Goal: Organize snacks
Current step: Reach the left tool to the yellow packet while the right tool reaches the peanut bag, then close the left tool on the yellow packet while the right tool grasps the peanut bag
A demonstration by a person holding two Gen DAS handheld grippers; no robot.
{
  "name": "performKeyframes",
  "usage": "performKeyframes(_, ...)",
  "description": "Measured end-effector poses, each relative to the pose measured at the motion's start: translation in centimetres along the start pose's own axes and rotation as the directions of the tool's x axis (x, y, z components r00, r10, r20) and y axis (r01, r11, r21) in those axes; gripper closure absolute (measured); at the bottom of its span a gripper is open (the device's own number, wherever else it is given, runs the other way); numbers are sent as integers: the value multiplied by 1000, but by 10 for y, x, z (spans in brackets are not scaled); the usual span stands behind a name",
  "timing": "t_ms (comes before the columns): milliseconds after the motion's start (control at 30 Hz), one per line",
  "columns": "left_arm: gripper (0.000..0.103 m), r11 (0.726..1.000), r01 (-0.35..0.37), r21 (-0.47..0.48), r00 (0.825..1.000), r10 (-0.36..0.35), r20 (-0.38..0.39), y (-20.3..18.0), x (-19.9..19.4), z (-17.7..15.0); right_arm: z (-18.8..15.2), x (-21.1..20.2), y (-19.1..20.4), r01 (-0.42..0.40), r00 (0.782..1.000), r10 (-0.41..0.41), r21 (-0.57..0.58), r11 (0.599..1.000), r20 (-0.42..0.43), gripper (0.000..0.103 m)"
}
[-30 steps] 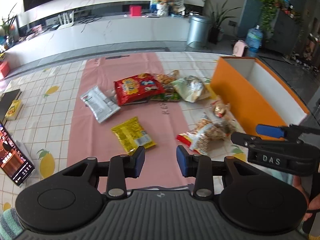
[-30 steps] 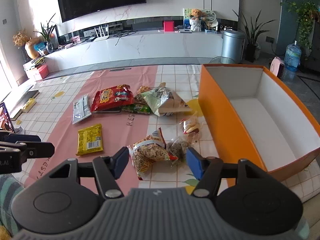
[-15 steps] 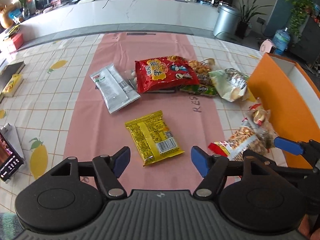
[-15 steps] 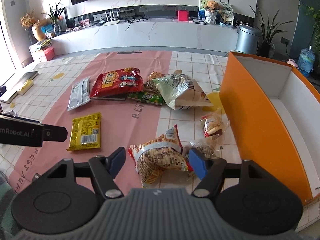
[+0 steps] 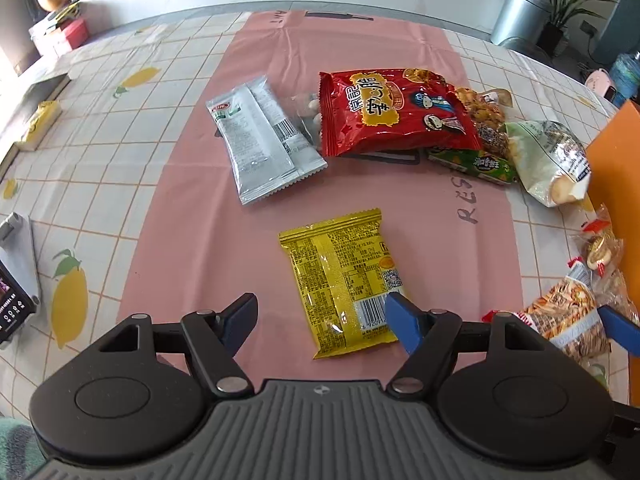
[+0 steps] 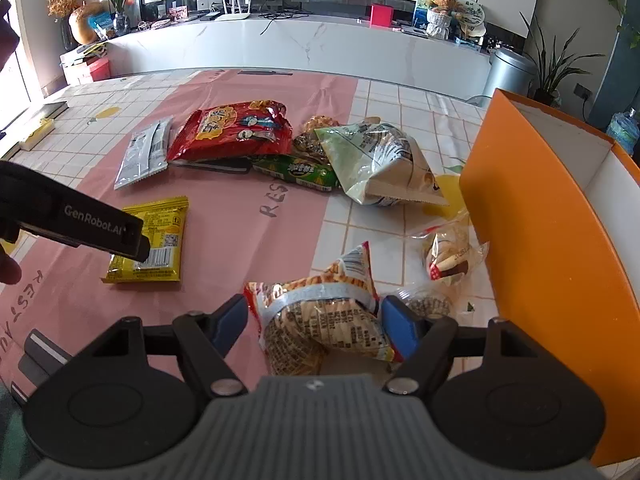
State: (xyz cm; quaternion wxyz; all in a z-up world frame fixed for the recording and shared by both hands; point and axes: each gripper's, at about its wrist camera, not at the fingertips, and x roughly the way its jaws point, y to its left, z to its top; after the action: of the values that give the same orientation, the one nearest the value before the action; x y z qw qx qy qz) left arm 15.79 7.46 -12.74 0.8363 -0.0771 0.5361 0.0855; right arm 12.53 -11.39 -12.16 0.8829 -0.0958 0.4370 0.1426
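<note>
1. The left gripper (image 5: 322, 318) has its jaws spread wide over the near end of the yellow packet (image 5: 340, 280). The right blue fingertip overlaps the packet's near right corner by the barcode, while the left one stands off over bare pink cloth. Nothing is gripped.
2. The right gripper (image 6: 314, 320) is also open, its blue pads flanking the peanut bag (image 6: 324, 320). I cannot tell whether they touch the bag.
3. The yellow packet lies flat, printed back up, long axis running near to far and leaning slightly left at the far end. It is glossy foil with crimped, serrated end seals.
4. The peanut bag is crinkled clear film with a pale band across it, lumpy and puffed, its pointed corner aimed away from the gripper.
5. Farther out, on the pink runner (image 5: 180, 220), lie a flat silver sachet (image 5: 260, 144) and a shiny red chip bag (image 5: 392, 114). Right of these are a green packet (image 6: 298, 170) and a pale green bag (image 6: 372, 160).
6. The orange box (image 6: 532, 216), stiff and white inside, stands at the right of the checked tablecloth (image 5: 80, 160).
7. Compared with half a second ago, the left gripper has moved forward onto the yellow packet, and the right has closed in on the peanut bag.
</note>
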Motion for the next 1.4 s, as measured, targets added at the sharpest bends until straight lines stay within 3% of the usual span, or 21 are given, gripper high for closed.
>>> performKeyframes(233,16,999,8,-32,1000,-8,5,-5,13,3,1,4,-6,-1,1000,0,31,1000,17,43)
performKeyframes(400,15,1000,26,-7,999,-26,41,-11,16,4,-1,5,-15,-55,998,52,102,993,34,43)
performKeyframes(467,28,998,58,20,997,-58,44,-11,14,3,0,6,-19,-75,997,71,132,988,31,43)
performKeyframes(633,45,985,131,109,991,-133,11,-13,7,-6,-1,7,-26,-99,995,95,184,978,33,43)
performKeyframes(733,53,959,184,214,983,-182,-27,-20,0,-18,-6,5,-27,-109,994,102,192,975,43,43)
performKeyframes(800,54,923,207,325,978,-201,-53,-29,-5,-28,-8,3,-28,-119,993,112,196,973,47,43)
performKeyframes(933,50,859,158,488,987,-150,-55,-44,-15,-42,-11,0,-32,-133,991,129,212,968,34,42)
performKeyframes(967,45,850,147,506,989,-139,-54,-45,-17,-45,-12,-1,-34,-133,991,130,223,966,30,42)
performKeyframes(1033,36,858,126,498,992,-124,-37,-44,-20,-46,-15,-4,-40,-146,989,143,257,955,28,41)
performKeyframes(1133,15,909,132,396,990,-139,-11,-36,-25,-43,-20,-8,-46,-159,987,156,297,942,33,41)
performKeyframes(1267,15,962,165,216,986,-158,-51,-35,-22,-40,-26,-13,-49,-152,988,146,321,935,44,38)
performKeyframes(1400,15,979,109,173,994,-103,-41,-46,-17,-43,-29,-18,-51,-150,989,140,328,933,53,38)
